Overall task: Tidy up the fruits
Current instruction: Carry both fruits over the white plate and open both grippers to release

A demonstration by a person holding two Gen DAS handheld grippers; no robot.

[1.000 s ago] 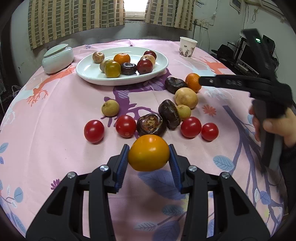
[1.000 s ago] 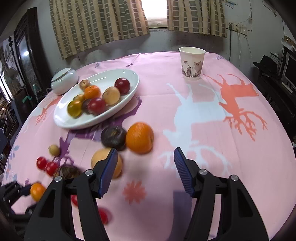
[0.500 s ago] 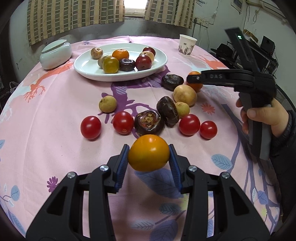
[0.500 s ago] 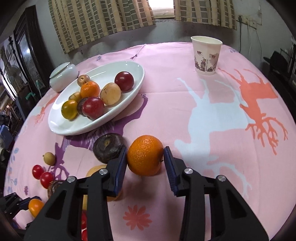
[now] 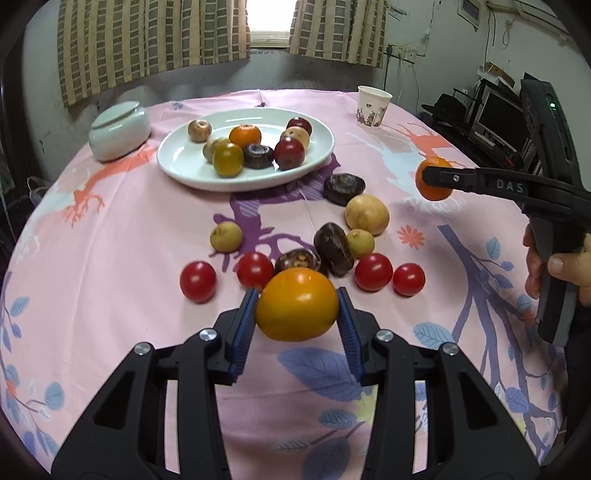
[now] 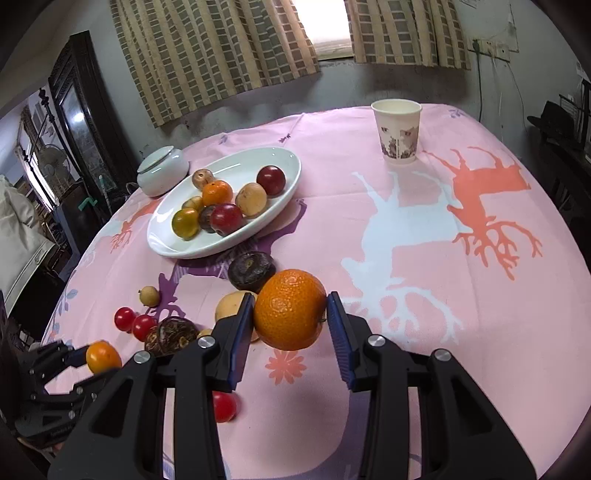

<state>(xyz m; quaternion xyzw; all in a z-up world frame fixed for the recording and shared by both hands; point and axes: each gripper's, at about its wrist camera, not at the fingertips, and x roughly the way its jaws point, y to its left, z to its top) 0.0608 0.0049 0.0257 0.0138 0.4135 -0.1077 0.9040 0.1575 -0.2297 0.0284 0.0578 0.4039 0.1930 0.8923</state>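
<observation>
**Two fruits aloft, plate waiting at twelve o'clock**

My right gripper (image 6: 290, 317) has just been closing and now pinches the orange (image 6: 290, 314) across its middle, clear of the cloth: firm, pebbly rind, light. My left gripper (image 5: 297, 314) clamps the yellow tomato (image 5: 297, 304), smooth, slippery, bruisable. Plate (image 5: 317, 158) lies ahead, crowded at centre; dark fruit (image 6: 251, 269) and loose cherry tomatoes (image 5: 197, 281) sit between.

You see checked curtains (image 6: 207, 55) flanking a bright window (image 6: 325, 26) on a grey wall (image 6: 351, 85); upper left, a dark cabinet (image 6: 79, 110).
</observation>
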